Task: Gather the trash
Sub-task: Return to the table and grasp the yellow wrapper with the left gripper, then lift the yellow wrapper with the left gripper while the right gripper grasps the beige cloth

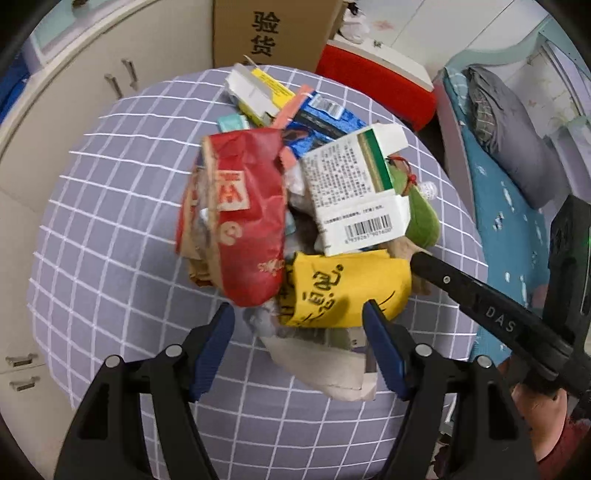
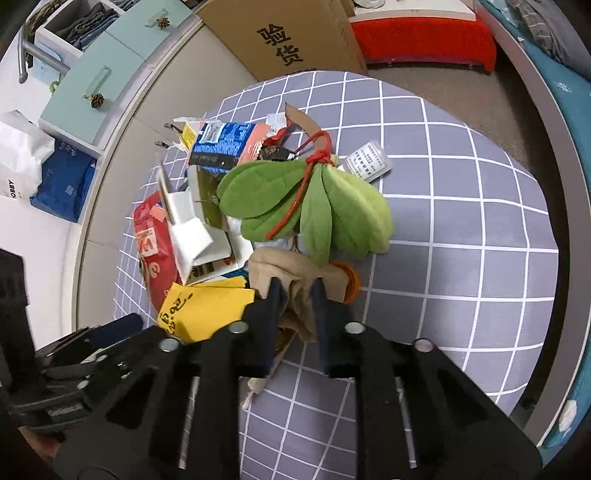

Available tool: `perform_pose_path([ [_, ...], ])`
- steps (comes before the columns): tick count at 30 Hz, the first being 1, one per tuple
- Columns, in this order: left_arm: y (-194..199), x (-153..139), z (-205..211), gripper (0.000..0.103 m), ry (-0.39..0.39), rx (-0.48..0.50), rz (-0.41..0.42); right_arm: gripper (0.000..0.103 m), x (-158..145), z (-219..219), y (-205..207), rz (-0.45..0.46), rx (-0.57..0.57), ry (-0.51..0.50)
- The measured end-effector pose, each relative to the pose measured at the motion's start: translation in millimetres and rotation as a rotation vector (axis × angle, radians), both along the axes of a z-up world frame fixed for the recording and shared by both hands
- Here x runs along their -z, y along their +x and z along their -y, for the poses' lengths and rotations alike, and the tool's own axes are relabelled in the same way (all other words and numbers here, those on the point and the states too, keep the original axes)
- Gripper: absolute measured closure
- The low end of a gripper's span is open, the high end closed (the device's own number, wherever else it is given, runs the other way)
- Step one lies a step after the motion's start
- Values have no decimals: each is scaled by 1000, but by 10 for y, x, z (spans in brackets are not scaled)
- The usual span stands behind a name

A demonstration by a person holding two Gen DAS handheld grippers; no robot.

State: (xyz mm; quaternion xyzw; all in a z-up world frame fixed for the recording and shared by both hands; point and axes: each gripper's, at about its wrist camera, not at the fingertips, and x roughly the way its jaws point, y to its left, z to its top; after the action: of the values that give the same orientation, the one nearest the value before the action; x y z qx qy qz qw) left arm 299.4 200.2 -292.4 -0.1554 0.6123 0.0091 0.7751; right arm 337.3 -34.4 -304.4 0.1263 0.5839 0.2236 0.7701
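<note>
A heap of trash lies on a round table with a grey checked cloth (image 1: 110, 229): a red crumpled bag (image 1: 251, 221), a white carton (image 1: 351, 192), a blue packet (image 1: 325, 122) and a yellow packet (image 1: 347, 291). My left gripper (image 1: 297, 323) hangs open over the heap's near edge, the yellow packet just beyond its blue pads. My right gripper (image 2: 296, 295) is shut on a tan cloth bag (image 2: 280, 266) that lies under green plush leaves (image 2: 314, 206) tied with red cord. One of its black fingers (image 1: 461, 288) reaches into the heap from the right.
Behind the table stand a brown cardboard box (image 1: 273, 33) and a red box (image 1: 376, 85). Cream cabinets (image 1: 74, 103) run along the left and a bed with blue bedding (image 1: 517, 229) lies on the right. A small labelled bottle (image 2: 369, 162) lies beside the leaves.
</note>
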Motion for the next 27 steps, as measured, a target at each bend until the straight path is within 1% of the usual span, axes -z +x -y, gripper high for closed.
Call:
perform_pose_path([
  [1,11,10,1,33,-4,1,-1,98,-29,25,-9,5,0,2],
  [5,84,102,19,33,-41,35,3,98,-133,125,-89,19,10,8],
  [7,104,133,23,33,-46,39,11,98,-178,187,-145,23,19,16],
  [8,113,159,20,33,-64,42,14,98,-189,208,-165,24,24,18],
  [10,154,204,18,37,-80,43,7,98,-198,245,-199,21,34,23],
  [12,193,224,26,46,-97,51,10,98,-193,278,-222,14,38,27],
  [15,228,244,38,55,-130,49,11,98,-176,289,-235,6,36,27],
  [16,241,244,40,58,-146,45,13,98,-176,281,-229,5,35,26],
  [17,254,248,34,58,-161,37,13,98,-174,284,-229,8,34,21],
  [19,267,241,52,67,-166,44,15,98,-171,254,-222,16,12,11],
  [21,250,214,62,78,-183,51,24,97,-171,241,-208,23,13,8],
  [24,207,152,88,85,-218,43,43,97,-188,179,-204,58,-8,-26],
  [25,186,129,97,87,-231,38,49,97,-173,154,-192,57,-14,-34],
  [27,117,59,99,93,-278,30,67,97,-139,122,-172,53,-16,-58],
])
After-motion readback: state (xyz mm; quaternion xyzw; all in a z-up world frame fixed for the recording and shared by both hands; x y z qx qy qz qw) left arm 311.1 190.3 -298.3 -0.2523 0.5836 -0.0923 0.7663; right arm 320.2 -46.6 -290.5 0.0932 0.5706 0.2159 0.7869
